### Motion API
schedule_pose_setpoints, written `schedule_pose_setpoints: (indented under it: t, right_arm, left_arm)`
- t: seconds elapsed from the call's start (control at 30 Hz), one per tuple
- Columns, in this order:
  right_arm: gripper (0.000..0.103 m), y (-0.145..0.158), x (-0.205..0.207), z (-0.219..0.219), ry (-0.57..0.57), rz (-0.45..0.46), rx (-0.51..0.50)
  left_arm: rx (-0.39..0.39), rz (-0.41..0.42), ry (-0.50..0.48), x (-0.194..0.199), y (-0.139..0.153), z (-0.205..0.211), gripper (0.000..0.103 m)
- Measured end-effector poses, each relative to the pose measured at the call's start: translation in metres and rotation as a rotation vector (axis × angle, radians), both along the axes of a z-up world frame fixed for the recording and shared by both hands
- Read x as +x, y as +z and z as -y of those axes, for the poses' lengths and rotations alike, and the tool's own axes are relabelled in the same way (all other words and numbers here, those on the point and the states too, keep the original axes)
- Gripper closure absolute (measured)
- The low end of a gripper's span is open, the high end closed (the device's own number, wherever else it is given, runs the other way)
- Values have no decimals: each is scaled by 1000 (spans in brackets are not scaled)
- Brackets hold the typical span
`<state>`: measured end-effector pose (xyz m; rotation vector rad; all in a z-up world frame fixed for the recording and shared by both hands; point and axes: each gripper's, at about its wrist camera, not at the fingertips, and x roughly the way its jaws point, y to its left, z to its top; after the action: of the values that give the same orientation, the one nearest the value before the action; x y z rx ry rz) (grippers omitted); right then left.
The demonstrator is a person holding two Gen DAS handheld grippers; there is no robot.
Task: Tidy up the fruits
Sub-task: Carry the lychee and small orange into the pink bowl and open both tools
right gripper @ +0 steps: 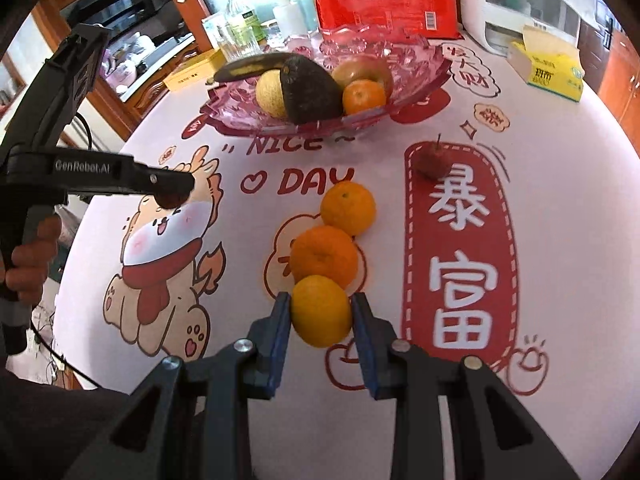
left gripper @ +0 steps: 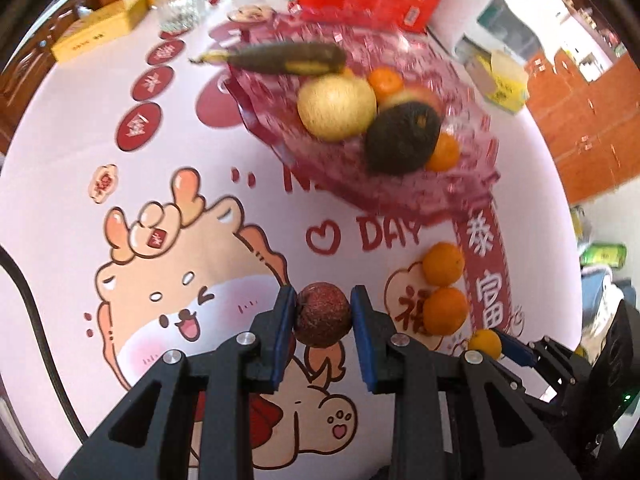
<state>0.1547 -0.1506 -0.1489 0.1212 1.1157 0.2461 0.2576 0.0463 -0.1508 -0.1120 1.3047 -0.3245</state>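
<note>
My left gripper (left gripper: 323, 316) is shut on a small dark red fruit (left gripper: 322, 314) and holds it above the tablecloth; it also shows at the left of the right wrist view (right gripper: 172, 194). My right gripper (right gripper: 321, 312) is shut on a yellow-orange mandarin (right gripper: 321, 311), seen small in the left wrist view (left gripper: 485, 343). Two more mandarins (right gripper: 347, 207) (right gripper: 323, 256) lie on the cloth just ahead of it. Another small red fruit (right gripper: 432, 162) lies to the right. The pink glass fruit bowl (right gripper: 416, 68) holds a banana (right gripper: 252, 66), avocado (right gripper: 310, 92), pear, apple and mandarin.
Behind the bowl stand a red paper-cup package (right gripper: 386, 0), glass jars (right gripper: 240, 36) and a white appliance (right gripper: 520, 4). A yellow tissue box (right gripper: 548, 72) sits at the back right, a yellow box (left gripper: 100, 28) at the back left. A black cable (left gripper: 36, 320) hangs at the left.
</note>
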Motion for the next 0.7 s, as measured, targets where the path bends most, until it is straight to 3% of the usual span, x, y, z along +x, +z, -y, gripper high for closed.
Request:
schedule_pose_setpoints:
  t: [0.33, 0.7]
  right_arm:
    - [73, 34, 17, 34, 43, 75, -5]
    - [73, 82, 65, 58, 79, 229, -5]
  left_arm:
    - [-8, 108, 84, 12, 46, 3, 76]
    - [-4, 184, 100, 32, 72, 20, 76]
